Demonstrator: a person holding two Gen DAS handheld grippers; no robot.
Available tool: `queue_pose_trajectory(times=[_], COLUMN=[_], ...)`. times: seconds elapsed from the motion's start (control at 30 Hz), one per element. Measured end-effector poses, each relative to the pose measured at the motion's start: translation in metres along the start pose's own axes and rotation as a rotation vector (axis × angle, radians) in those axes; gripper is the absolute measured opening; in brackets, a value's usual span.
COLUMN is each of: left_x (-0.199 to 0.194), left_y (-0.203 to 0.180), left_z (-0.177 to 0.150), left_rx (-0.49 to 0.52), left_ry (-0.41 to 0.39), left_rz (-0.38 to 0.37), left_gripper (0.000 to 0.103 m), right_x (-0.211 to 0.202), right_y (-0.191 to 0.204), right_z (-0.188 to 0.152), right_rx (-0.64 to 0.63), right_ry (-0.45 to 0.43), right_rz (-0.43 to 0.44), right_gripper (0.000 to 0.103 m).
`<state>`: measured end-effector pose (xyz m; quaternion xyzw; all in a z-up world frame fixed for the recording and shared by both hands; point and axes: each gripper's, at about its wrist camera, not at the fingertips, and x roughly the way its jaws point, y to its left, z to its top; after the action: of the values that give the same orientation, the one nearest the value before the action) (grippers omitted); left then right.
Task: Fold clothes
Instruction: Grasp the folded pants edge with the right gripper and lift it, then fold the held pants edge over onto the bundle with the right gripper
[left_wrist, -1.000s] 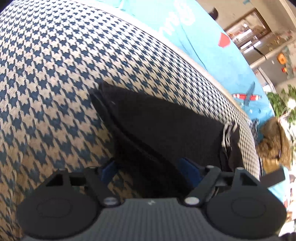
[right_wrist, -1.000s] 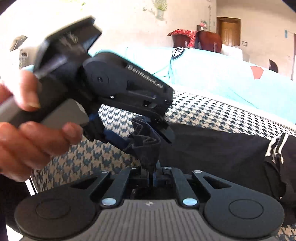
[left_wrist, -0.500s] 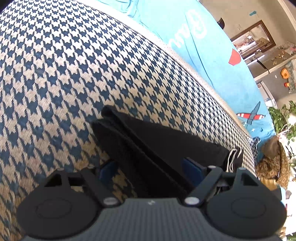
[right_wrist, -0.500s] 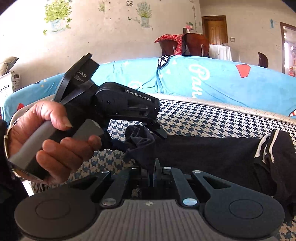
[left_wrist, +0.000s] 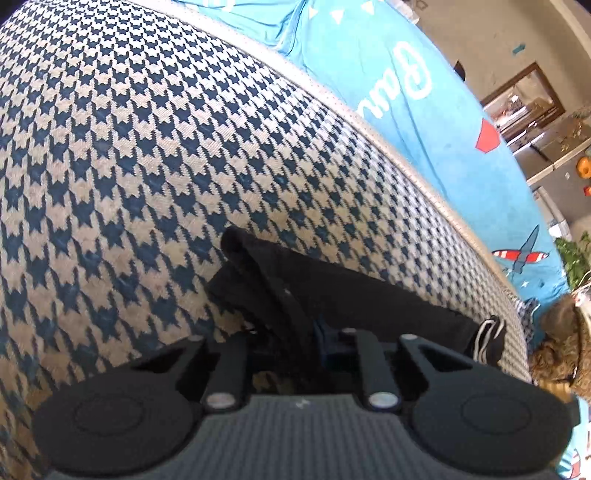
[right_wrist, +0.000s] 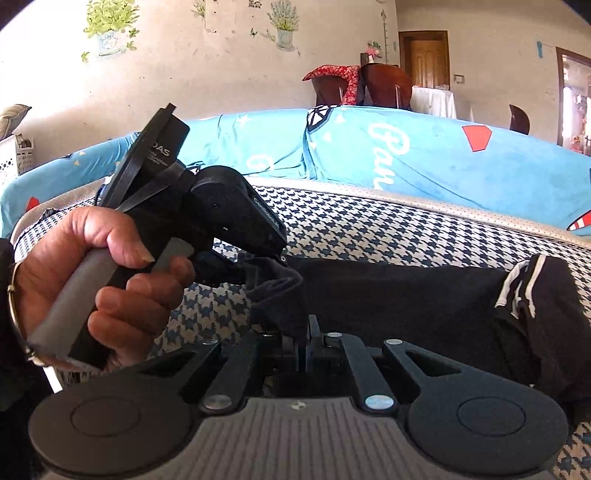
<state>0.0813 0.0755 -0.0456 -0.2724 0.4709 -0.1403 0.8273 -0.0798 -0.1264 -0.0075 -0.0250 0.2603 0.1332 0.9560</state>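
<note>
A black garment (left_wrist: 362, 295) with white stripes at its far end (left_wrist: 487, 339) lies stretched across a houndstooth cushion (left_wrist: 184, 147). My left gripper (left_wrist: 310, 332) is shut on the garment's near folded edge. In the right wrist view the same garment (right_wrist: 406, 295) runs off to the right, its striped end (right_wrist: 524, 284) bunched up. My right gripper (right_wrist: 304, 332) is shut on a gathered corner of it. The left gripper (right_wrist: 258, 271), held by a hand (right_wrist: 74, 266), pinches the same bunch just above and to the left.
A bright blue cover (right_wrist: 424, 158) drapes the sofa back behind the houndstooth cushion (right_wrist: 369, 229). Wooden chairs (right_wrist: 380, 85) and a door (right_wrist: 424, 59) stand farther back. A brown furry thing (left_wrist: 561, 350) sits past the cushion's far end.
My left gripper was open around the garment's edge and has now shut on it. The right gripper has kept its hold, and the left hand has dropped lower beside it.
</note>
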Motion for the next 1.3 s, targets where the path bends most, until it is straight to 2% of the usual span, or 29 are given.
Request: queue_pose_trajectory(times=[0.17,0.4,0.57,0.8,0.93,1.17,1.23,1.27,1.3], left_x=[-0.009,-0.022,-0.027,-0.007,0.018,0.062,0.073,0.077,0.08], left_y=[-0.023,-0.08,-0.12,-0.194,-0.233,-0.26,-0.264,-0.266,-0.267], left_z=[-0.006,-0.012,-0.019,-0.029,-0.042,-0.061,-0.065,-0.067,-0.068], left_rx=[0.031,0.145,0.212,0.311,0.373,0.435,0.446,0.45,0.454], left_ry=[-0.043,-0.104,-0.109,-0.078,-0.051,0.029,0.047,0.056,0.066], left_rz=[-0.016,-0.037,-0.069,-0.116,-0.127,-0.124,-0.108,-0.103,-0.099], left_gripper=[0.013,0.013,0.013,0.013,0.013,0.013,0.015,0.022,0.033], right_x=[-0.008,-0.033,-0.054,-0.075,-0.08,-0.078,-0.077,-0.076,-0.078], right_y=[-0.007,-0.024,-0.04,-0.079,-0.099,-0.128,-0.136,-0.14,-0.144], right_z=[0.0,0.0,-0.001,-0.005,-0.009,-0.021,-0.025,-0.026,-0.027], right_rx=[0.005,0.029,0.052,0.131,0.197,0.33,0.388,0.419,0.449], right_ry=[-0.018,-0.067,-0.109,-0.149,-0.147,-0.085,-0.054,-0.041,-0.036], right_rz=[-0.031,-0.104,-0.163,-0.268,-0.321,-0.39,-0.413,-0.423,-0.43], right_gripper=[0.006,0.006,0.006,0.006,0.006,0.006,0.006,0.006,0.006])
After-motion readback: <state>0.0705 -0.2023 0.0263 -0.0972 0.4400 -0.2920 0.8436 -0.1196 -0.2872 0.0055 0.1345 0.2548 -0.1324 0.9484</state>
